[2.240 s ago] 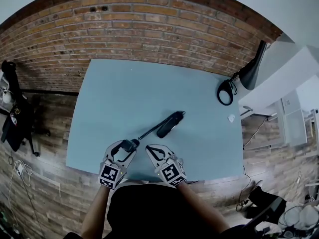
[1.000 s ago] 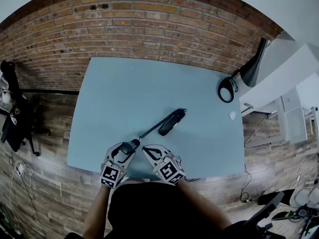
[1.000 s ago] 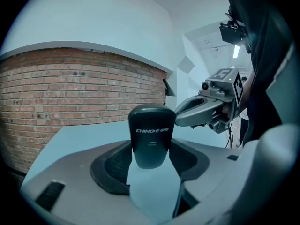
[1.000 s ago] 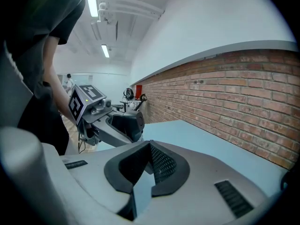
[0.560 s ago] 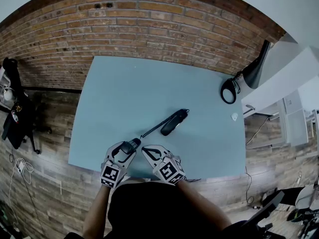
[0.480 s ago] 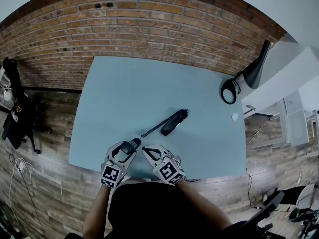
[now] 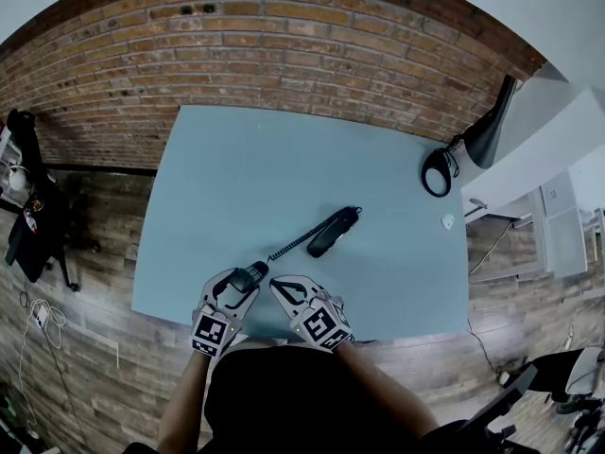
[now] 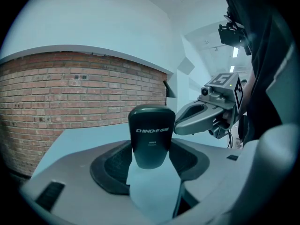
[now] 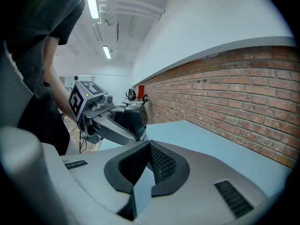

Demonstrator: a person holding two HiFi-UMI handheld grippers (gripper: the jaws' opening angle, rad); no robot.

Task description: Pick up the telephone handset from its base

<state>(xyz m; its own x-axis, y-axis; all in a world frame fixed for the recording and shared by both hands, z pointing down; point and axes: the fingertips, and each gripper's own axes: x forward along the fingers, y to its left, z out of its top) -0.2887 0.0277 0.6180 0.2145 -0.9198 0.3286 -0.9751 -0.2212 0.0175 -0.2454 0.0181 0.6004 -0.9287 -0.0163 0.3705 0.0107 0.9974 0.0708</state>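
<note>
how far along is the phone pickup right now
Done: the handset is off its base, which lies on the table. In hand: the left tongs are shut on the handset near the table's front edge, the coiled cord stretched back to the base; the right tongs are shut and empty. Left: nothing obvious, the pickup looks complete.

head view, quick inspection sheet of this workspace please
surface: pale blue table, mostly bare
job's things: handset in the left jaws; base lying mid-table
clutter: small white object near the right edge; black lamp at the far right corner
grippers: left gripper shut on the handset; right gripper shut, empty
cables: coiled cord joins handset and base; black loop by the lamp
surroundings: brick wall, wooden floor
</note>
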